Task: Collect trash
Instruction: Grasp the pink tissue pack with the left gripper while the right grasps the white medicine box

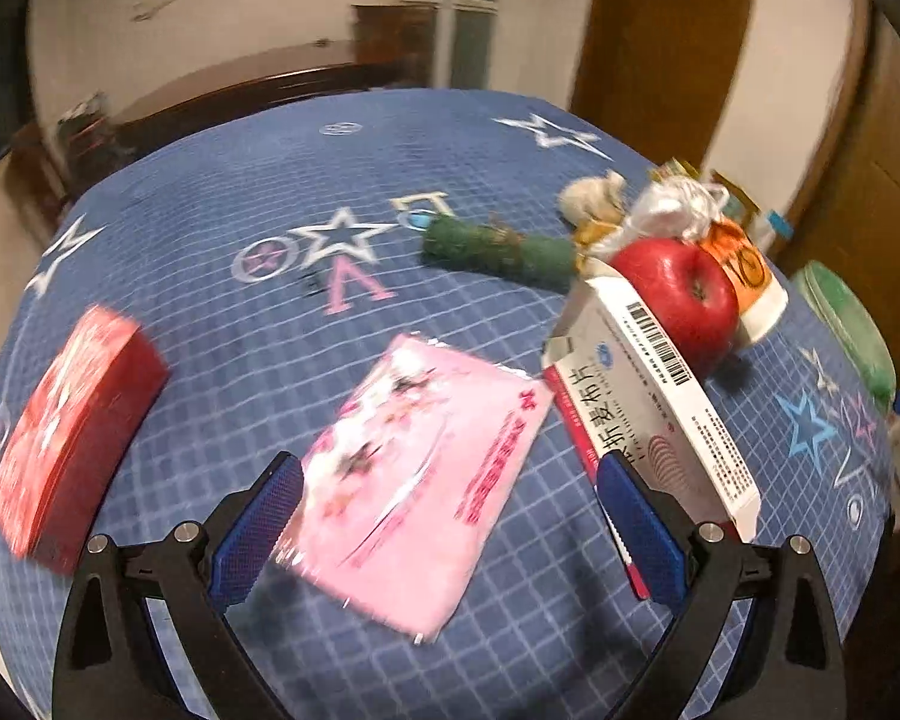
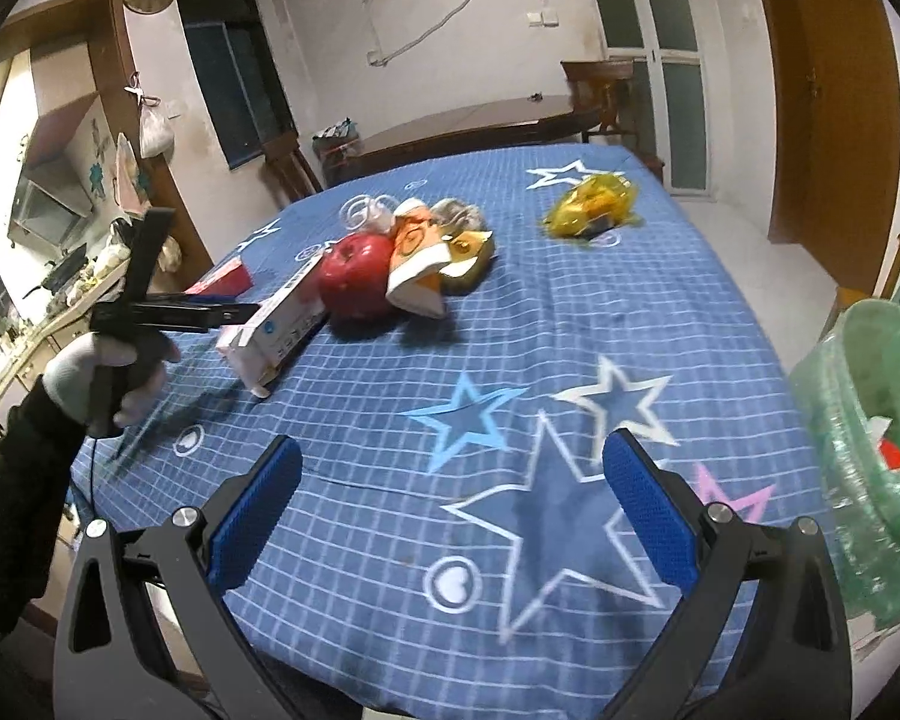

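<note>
The left gripper hangs wide open over the blue star-patterned tablecloth, gripping nothing; its blue pads stand well apart. A pink packet lies flat between them, reaching from the middle up toward 12 o'clock, its near corner just beside the left pad; whether it touches is unclear. At 2 o'clock a white medicine box with an open flap lies right beside the right pad, its near end passing behind it. Beyond the box sit a red apple and an orange-and-white paper cup, touching each other. At 9 o'clock, apart from the rest, stands a red box. Farther off, at 12 to 1 o'clock, lie a green roll and crumpled wrappers.

The right gripper is likewise spread wide and empty above the cloth. At 3 o'clock stands a bin lined with a green bag. At 1 o'clock, far across the cloth, lies a yellow wrapper. At 9 o'clock a gloved hand holds the other tool.
</note>
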Available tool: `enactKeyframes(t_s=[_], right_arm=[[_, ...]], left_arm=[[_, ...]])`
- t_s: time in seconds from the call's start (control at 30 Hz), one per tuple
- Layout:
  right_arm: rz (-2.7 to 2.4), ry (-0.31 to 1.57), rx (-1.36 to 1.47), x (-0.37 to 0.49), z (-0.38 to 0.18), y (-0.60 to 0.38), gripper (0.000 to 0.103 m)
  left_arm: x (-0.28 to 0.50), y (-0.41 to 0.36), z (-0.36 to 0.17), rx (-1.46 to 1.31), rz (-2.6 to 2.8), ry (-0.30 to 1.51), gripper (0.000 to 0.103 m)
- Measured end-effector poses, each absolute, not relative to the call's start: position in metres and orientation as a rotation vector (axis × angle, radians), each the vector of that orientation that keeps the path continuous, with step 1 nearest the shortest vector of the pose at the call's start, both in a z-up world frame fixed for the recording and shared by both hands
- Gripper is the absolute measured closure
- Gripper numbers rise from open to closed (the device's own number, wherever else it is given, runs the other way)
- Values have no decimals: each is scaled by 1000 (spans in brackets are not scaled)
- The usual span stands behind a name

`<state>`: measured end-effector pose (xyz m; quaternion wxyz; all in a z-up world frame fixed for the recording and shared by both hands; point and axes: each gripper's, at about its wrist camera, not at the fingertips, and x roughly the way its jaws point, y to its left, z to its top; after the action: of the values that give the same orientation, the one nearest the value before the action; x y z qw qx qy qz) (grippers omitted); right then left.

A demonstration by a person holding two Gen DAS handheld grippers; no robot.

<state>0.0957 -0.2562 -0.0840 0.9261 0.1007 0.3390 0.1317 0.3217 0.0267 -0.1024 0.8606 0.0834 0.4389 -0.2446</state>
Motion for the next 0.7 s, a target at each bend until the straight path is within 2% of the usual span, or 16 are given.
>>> enactKeyframes(t_s=[0.2, 0.3, 0.37, 0.53, 0.63, 0.7], right_arm=[[398, 719, 317, 127, -75, -226, 6], [460, 744, 323, 147, -73, -201, 6], [505, 771, 348, 165, -75, -179, 12], [510, 831, 362, 205, -83, -144, 39], [485, 853, 321, 222, -86, -126, 48], [466, 863, 298, 230, -87, -117, 48]], left_arm=[[340, 19, -125, 260, -480, 956, 5], [338, 23, -124, 269, -473, 938, 14], [335, 28, -122, 261, -469, 923, 24], [323, 42, -119, 235, -446, 898, 45], [316, 53, -117, 196, -418, 899, 54], [315, 57, -116, 174, -405, 900, 55]])
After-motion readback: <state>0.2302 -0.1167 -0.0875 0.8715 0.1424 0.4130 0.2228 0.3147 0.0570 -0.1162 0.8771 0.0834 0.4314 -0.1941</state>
